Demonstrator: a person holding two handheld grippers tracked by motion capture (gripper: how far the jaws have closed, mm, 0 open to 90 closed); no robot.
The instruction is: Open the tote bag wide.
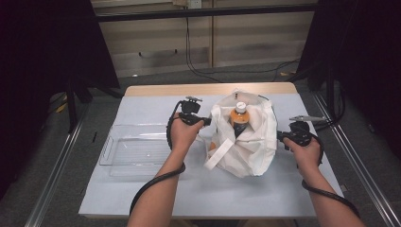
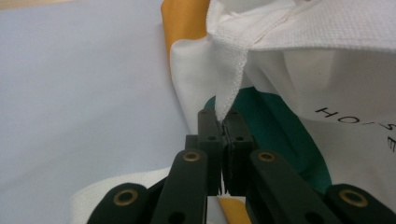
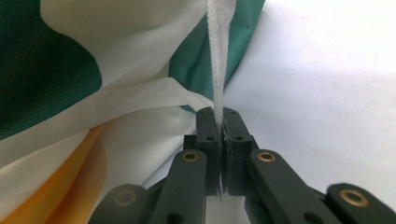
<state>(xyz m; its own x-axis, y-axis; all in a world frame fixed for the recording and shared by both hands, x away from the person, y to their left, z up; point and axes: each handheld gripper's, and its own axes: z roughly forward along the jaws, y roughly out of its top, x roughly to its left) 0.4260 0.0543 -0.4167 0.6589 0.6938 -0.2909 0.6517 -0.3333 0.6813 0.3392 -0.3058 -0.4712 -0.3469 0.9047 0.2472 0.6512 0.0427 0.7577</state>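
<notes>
Both grippers pinch the bag's straps, bottle waiting inside

The white fabric tote bag with green and orange patches (image 1: 246, 142) sits mid-worktop on the pale grey worktop (image 1: 156, 189), its mouth spread open; the left gripper (image 1: 206, 122) has its jaws clamped tight on 1 white woven strap (image 2: 229, 88), and the right gripper (image 1: 280, 137) has its jaws closed just as firmly on the other white strap (image 3: 218, 60). Inside stands an orange bottle with a white cap (image 1: 239, 115), upright and in plain sight. Opening looks done, I'd judge; what's left is getting that bottle out, perhaps into the clear plastic tray (image 1: 135, 149) lying just left of the bag, which holds nothing yet
</notes>
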